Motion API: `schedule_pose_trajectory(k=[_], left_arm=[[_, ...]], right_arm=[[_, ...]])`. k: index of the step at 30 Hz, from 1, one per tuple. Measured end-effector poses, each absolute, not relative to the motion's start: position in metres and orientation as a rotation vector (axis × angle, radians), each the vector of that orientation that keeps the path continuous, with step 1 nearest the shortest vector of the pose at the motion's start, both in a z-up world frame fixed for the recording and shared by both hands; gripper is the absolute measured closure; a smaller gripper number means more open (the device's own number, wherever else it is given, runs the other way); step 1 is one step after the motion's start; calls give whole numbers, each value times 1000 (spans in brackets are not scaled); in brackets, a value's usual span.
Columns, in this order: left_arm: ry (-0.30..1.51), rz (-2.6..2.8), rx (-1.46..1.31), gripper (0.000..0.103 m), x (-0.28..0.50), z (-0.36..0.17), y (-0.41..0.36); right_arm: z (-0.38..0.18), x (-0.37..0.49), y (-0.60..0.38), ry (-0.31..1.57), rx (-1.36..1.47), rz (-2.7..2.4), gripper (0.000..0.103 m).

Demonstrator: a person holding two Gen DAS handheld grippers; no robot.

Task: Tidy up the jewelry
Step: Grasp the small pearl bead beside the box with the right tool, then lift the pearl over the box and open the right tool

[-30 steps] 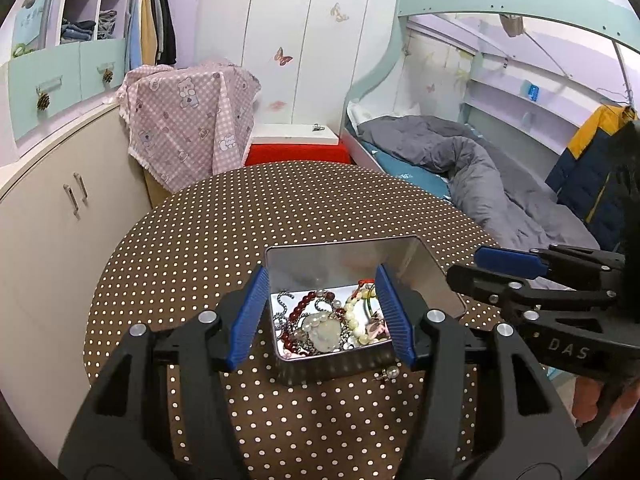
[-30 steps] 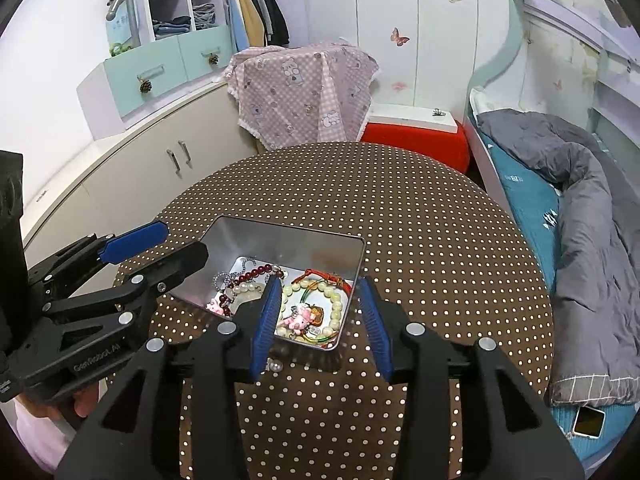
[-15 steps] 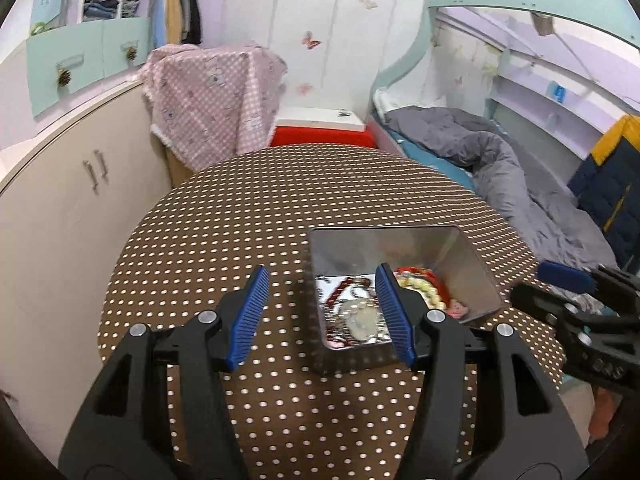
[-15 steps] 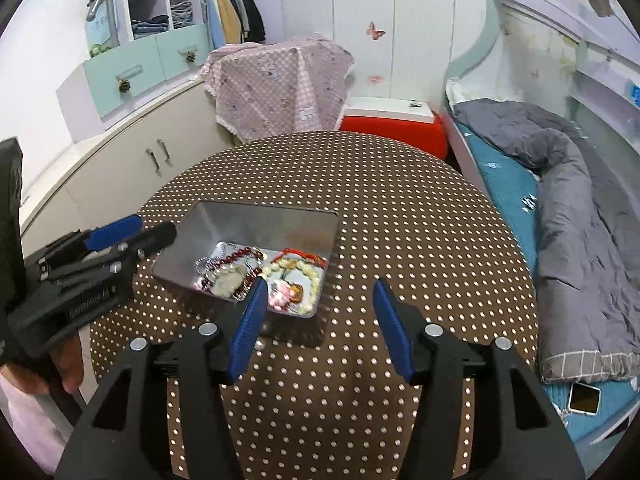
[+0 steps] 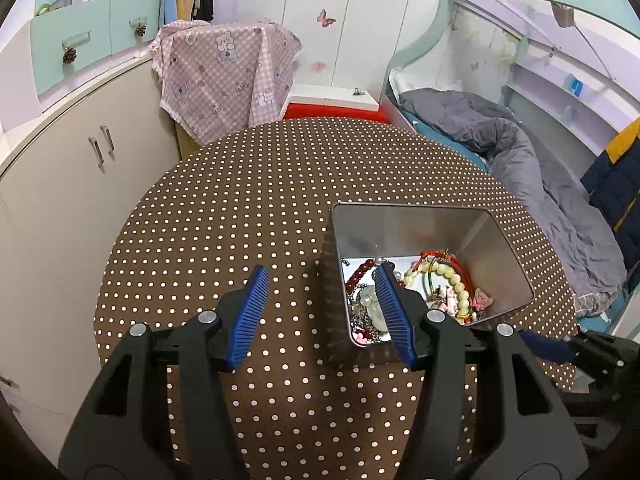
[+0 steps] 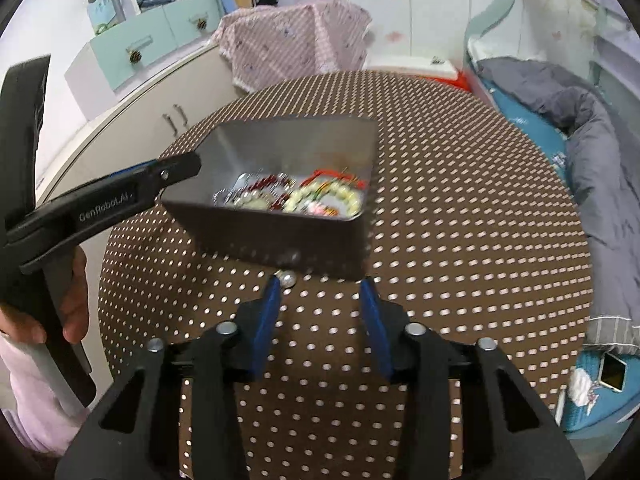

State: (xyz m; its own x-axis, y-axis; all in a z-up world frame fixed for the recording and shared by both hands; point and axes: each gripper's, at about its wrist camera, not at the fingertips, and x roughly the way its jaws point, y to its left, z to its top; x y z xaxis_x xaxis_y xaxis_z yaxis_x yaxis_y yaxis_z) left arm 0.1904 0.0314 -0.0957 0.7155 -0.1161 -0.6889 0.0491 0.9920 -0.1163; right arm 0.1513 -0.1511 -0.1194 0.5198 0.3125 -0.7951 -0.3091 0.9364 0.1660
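Observation:
A metal tin [image 5: 508,256] [image 6: 280,236] on the round polka-dot table holds several beaded bracelets [image 5: 444,284] [image 6: 320,200], dark red, pale green and red cord. A loose pearl bead [image 6: 288,279] lies on the cloth just in front of the tin, beside my right gripper's left fingertip. My right gripper [image 6: 322,280] is open and empty, low over the table close to the tin's near wall. My left gripper [image 5: 320,276] is open and empty, straddling the tin's left wall; it also shows in the right wrist view [image 6: 176,172] at the tin's left corner.
The brown polka-dot tablecloth [image 5: 240,200] covers the round table. A cream cabinet [image 5: 60,200] stands to the left, a pink checked cloth [image 5: 224,76] over furniture behind, and a bed with a grey duvet [image 5: 520,152] to the right. A phone [image 6: 611,370] lies on the bed's blue sheet.
My left gripper has shifted left, so the tin now sits to its right. My right gripper has dropped lower and closer to the tin's near wall; the pearl now lies by its left fingertip.

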Motion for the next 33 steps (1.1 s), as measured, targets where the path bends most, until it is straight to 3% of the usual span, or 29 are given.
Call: schedule_pose_trajectory(k=[5,9,14,16,22,33], left_arm=[[801,-98,-99,49,196,-102,31],[817,-124,-101,68,198,-103,30],[826,-153,-88,77,200,-104,26],[826,-169,-82,82,200,-104,23],[821,-165,-66,86,199,-103,19],[821,-161,-67,87,197,-103,20]], right_arm=[[-131,157,-141,995,-5,399,78],[-134,163,-132,1008,-3,426,80],[-142,173,-125,1026,1,429,82],[-143,174,-124,1023,-1,429,87],[-143,174,-123,1018,3,442,94],[-106,161,-149,918,29,421,94]])
